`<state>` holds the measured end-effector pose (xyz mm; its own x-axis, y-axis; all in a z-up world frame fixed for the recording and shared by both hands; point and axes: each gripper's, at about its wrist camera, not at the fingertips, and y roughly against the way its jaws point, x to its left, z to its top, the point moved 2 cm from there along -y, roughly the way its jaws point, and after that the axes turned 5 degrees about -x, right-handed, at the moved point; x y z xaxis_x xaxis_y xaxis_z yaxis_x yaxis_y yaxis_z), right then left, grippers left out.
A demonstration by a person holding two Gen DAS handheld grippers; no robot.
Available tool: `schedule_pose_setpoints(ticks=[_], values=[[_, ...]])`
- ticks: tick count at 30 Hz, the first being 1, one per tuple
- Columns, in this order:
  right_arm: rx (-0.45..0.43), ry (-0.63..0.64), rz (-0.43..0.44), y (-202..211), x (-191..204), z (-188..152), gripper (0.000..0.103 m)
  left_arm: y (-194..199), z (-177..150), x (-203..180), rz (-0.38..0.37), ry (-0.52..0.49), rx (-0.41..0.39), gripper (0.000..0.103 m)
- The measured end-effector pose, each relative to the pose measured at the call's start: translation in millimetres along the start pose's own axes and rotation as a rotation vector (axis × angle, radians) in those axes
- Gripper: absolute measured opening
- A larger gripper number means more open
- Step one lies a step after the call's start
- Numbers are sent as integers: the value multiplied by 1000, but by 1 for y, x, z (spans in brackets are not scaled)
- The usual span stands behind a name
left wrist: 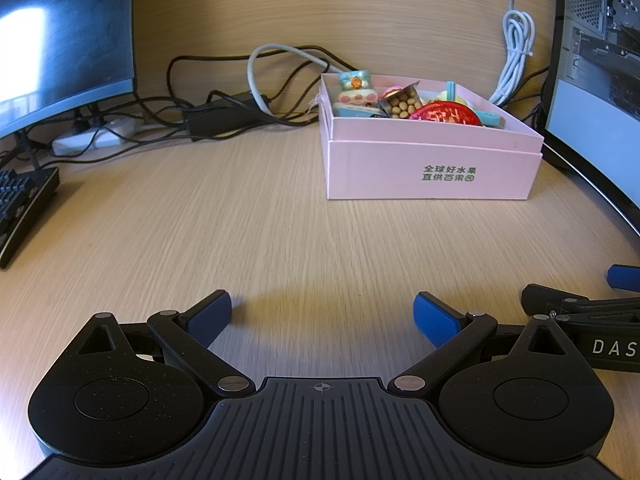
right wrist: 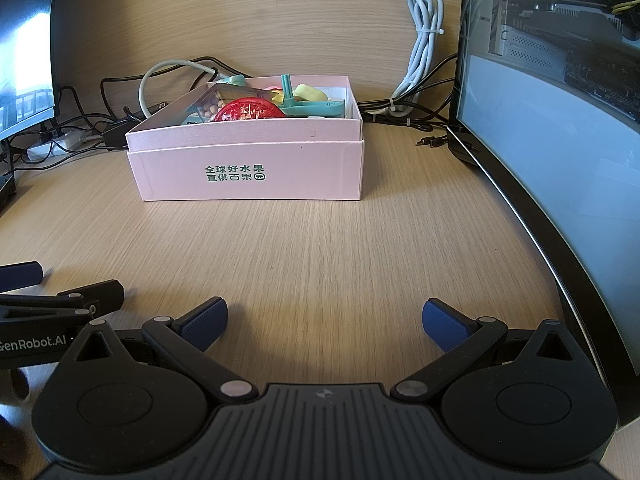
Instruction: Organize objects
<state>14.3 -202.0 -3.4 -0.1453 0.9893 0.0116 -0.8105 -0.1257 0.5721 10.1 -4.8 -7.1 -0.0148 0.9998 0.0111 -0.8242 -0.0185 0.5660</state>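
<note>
Right wrist view: pink box (right wrist: 248,168) crammed with toys, both hand-held grippers (right wrist: 325,320) spread wide, empty.

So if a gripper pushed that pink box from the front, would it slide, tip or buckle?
The pink box sits flat and low on the smooth wooden desk, so it would probably slide rather than tip. Its walls look like thin card, so they may flex. The toys and snacks inside look small, so it is likely light.

I count one pink box (right wrist: 248,168) on my table (right wrist: 320,248), one red foil disc (right wrist: 248,111) inside, two monitors, one white cable bundle (right wrist: 424,40).
</note>
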Motion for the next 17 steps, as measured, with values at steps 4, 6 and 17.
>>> schedule_pose_setpoints(ticks=[4, 6, 17], values=[[0, 0, 0, 0, 0, 0, 103, 0, 0, 0, 0, 0, 0, 101], [0, 0, 0, 0, 0, 0, 103, 0, 0, 0, 0, 0, 0, 101], [0, 0, 0, 0, 0, 0, 103, 1, -1, -1, -19, -8, -1, 100]])
